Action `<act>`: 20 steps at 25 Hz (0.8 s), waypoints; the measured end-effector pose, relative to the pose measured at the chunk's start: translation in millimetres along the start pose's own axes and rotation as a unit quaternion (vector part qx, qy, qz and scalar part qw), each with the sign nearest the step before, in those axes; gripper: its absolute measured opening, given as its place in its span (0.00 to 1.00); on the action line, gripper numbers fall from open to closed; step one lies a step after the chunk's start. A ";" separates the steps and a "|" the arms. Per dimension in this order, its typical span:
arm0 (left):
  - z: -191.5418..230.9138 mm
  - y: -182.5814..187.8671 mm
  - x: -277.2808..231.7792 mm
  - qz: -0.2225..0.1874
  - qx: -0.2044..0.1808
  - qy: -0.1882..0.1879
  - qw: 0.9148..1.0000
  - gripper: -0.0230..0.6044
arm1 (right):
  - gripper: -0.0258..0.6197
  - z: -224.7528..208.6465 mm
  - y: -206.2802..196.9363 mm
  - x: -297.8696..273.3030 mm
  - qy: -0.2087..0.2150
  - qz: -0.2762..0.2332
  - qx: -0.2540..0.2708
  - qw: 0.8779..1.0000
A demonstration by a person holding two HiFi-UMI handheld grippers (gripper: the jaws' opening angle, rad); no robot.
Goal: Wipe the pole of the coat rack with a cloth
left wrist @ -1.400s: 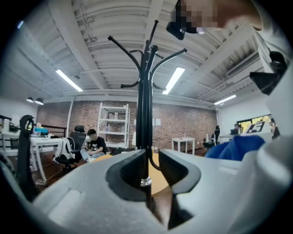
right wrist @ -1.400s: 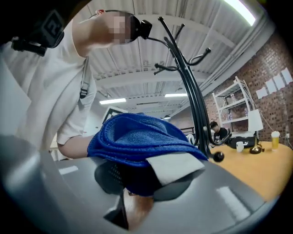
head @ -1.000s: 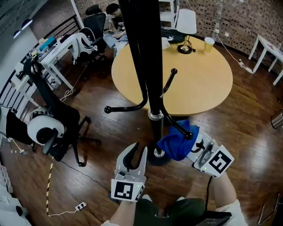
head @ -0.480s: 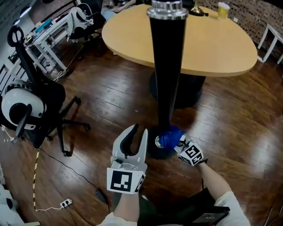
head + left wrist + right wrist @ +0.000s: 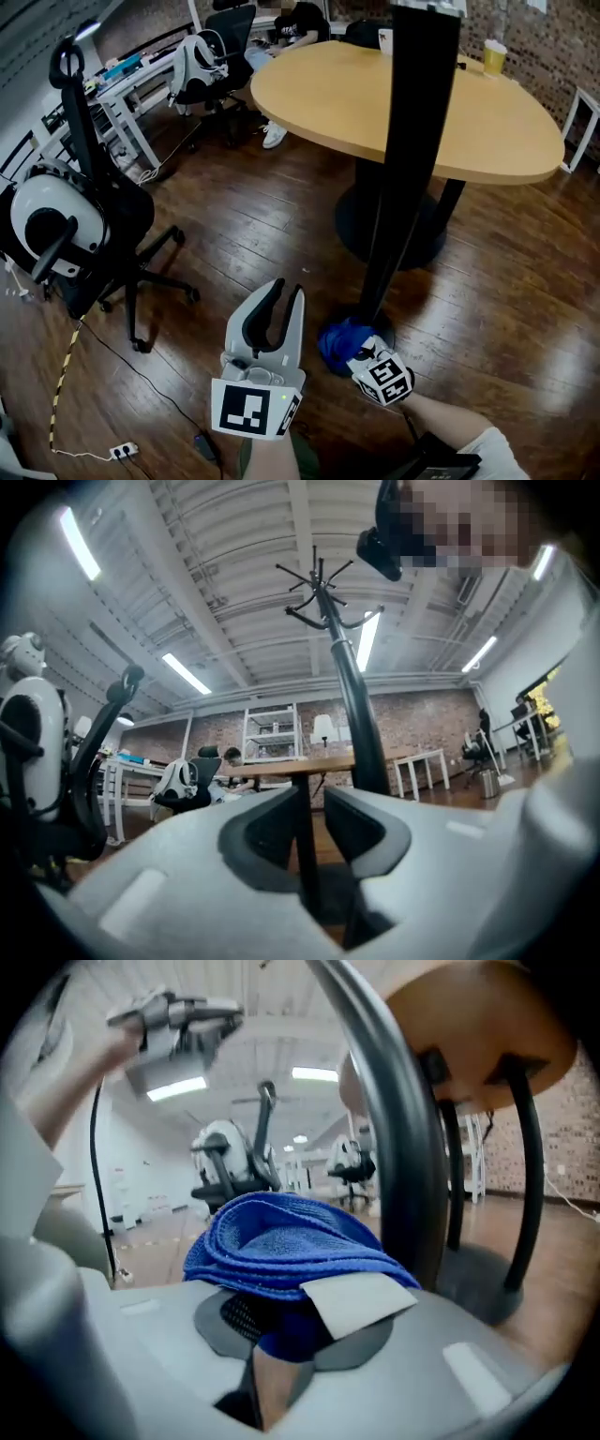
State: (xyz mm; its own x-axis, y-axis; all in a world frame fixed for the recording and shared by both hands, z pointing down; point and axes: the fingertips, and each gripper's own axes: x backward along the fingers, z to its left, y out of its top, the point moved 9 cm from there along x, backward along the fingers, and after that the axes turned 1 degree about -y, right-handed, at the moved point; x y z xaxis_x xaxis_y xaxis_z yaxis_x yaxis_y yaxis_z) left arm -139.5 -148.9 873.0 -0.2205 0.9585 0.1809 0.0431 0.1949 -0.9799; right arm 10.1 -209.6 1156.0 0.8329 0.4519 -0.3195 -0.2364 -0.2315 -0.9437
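Note:
The coat rack's black pole slants down from the top of the head view to its base on the wood floor. Down there a bunched blue cloth rests against the foot of the pole, and my right gripper is shut on it. In the right gripper view the cloth lies folded over that gripper, with the pole just to the right of it. My left gripper hovers left of the pole, narrowly open and holding nothing. It looks up along the pole.
A round wooden table on a dark pedestal stands just behind the pole, with a yellow cup on it. At the left are a black office chair, a white robot head, and a floor cable with a power strip.
My right gripper has slid the blue cloth down the pole, from below the hooks to the base. The head view has tipped lower. The left gripper has stayed beside the pole.

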 end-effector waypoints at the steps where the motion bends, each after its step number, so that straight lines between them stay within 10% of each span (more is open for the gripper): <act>1: -2.5 5.2 3.2 -0.007 -0.010 -0.007 1.000 0.17 | 0.20 9.5 75.9 20.0 0.006 -0.059 0.023 0.998; 5: -9.5 1.3 19.1 0.001 -0.055 0.006 0.998 0.17 | 0.20 20.6 330.4 108.3 -0.011 -0.239 0.122 0.963; 9: -8.2 -8.0 22.8 0.028 -0.053 0.030 0.998 0.17 | 0.20 17.9 409.1 142.1 -0.057 -0.292 0.147 0.943; 12: -11.6 -5.9 23.6 0.018 -0.037 0.020 0.999 0.17 | 0.20 13.5 342.6 113.8 -0.080 -0.252 0.135 0.955; 15: -12.5 -1.4 27.0 -0.006 -0.020 0.028 0.999 0.17 | 0.20 1.7 194.4 50.5 -0.091 -0.147 0.102 0.980; 20: -5.1 -2.9 37.1 -0.025 0.004 0.042 0.999 0.17 | 0.20 -7.7 -118.1 -68.1 -0.126 0.169 0.059 0.976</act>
State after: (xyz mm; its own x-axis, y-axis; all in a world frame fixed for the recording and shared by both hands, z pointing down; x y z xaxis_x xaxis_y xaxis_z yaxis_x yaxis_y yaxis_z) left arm -142.8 -112.8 883.0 -0.1397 0.9616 0.2362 0.0268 0.2421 -0.9699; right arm -14.9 -219.7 1289.8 0.5517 0.5667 -0.6120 -0.5447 -0.3109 -0.7789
